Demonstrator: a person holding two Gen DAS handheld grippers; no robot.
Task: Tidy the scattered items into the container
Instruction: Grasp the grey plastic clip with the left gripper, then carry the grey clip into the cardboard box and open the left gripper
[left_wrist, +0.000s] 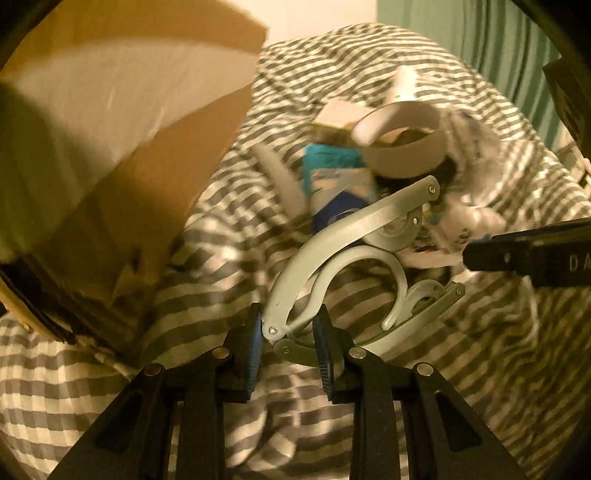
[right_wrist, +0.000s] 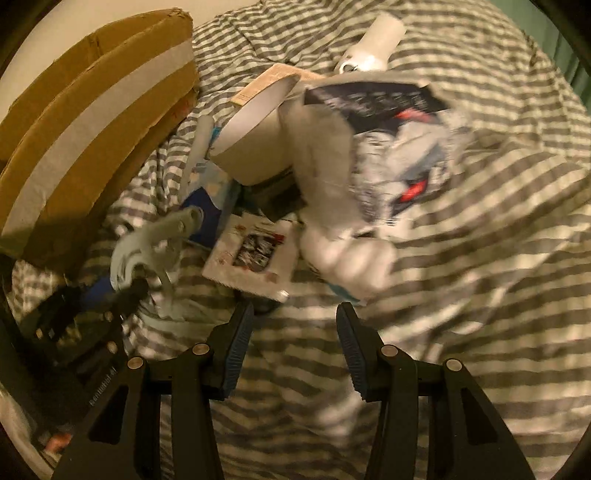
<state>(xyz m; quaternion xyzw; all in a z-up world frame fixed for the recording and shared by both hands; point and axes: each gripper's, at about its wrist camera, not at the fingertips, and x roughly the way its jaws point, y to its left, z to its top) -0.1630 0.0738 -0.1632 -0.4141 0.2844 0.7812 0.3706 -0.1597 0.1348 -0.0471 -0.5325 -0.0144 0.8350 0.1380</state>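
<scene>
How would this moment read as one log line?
left gripper: shut on grey folding hanger | right gripper: open, empty | cardboard box: left

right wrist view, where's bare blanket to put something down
Bare striped blanket runs right of the white packet and straight ahead of the right gripper. It is crowded up left: tape roll, booklet, folding hanger, cardboard box.

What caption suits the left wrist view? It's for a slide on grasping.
Left gripper shut on a folding hanger above a striped bedspread, cardboard box alongside.
</scene>
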